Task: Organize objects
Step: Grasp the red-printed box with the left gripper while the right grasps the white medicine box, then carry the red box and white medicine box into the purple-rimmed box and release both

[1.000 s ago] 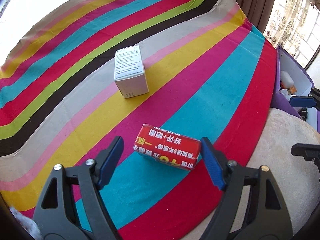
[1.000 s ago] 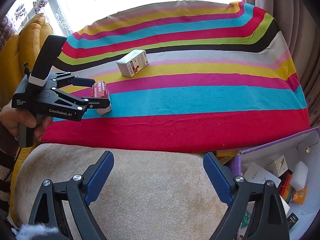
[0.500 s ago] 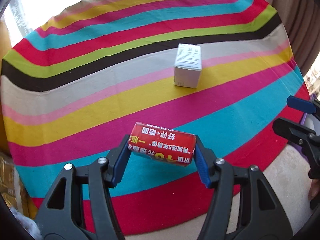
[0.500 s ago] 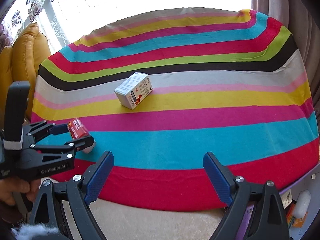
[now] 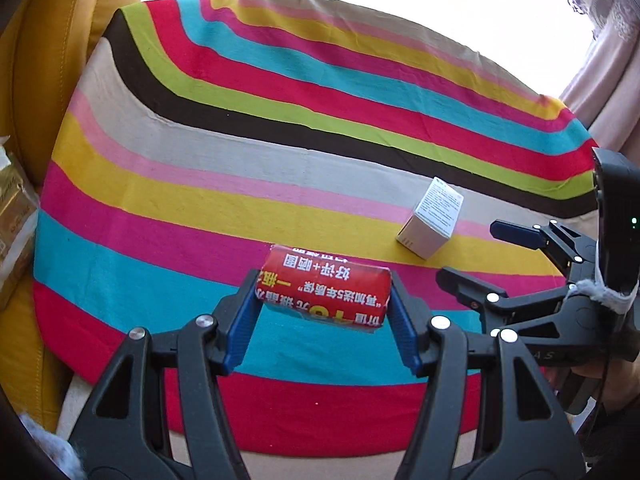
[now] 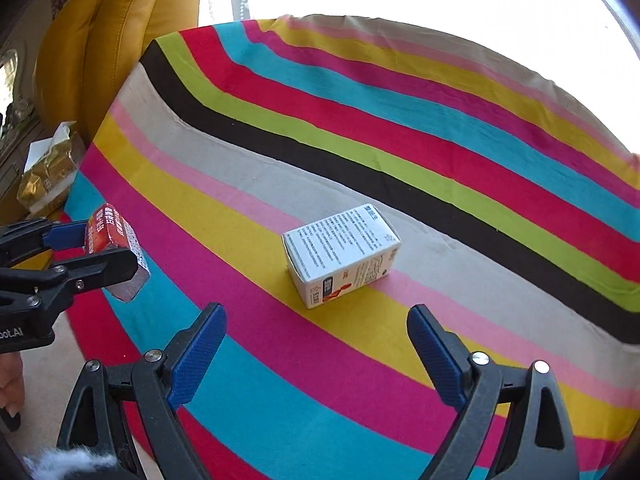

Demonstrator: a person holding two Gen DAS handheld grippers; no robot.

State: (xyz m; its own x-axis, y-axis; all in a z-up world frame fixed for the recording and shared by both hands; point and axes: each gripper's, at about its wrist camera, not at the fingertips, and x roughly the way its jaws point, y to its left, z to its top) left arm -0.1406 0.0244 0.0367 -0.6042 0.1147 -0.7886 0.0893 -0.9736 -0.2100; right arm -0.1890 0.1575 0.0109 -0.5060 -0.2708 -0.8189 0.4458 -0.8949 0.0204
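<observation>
My left gripper (image 5: 322, 312) is shut on a red packet (image 5: 325, 291) with white and yellow Chinese print, held above the striped cloth. The packet also shows in the right wrist view (image 6: 114, 250), clamped in the left gripper (image 6: 96, 248) at the left edge. A white carton (image 6: 340, 254) with small black text lies on the grey and pink stripes; it also shows in the left wrist view (image 5: 433, 219). My right gripper (image 6: 316, 350) is open and empty, just in front of the carton. It also shows in the left wrist view (image 5: 476, 252), to the right of the packet.
A multicoloured striped cloth (image 6: 440, 128) covers the surface. A yellow leather sofa (image 6: 108, 36) stands at the far left. A gold foil package (image 6: 48, 172) lies beside it, also at the left edge of the left wrist view (image 5: 12, 216). Beige upholstery (image 5: 280, 460) runs along the near edge.
My left gripper closed on the red packet, lifted it and swung left. My right gripper moved forward and left from the purple box toward the white carton.
</observation>
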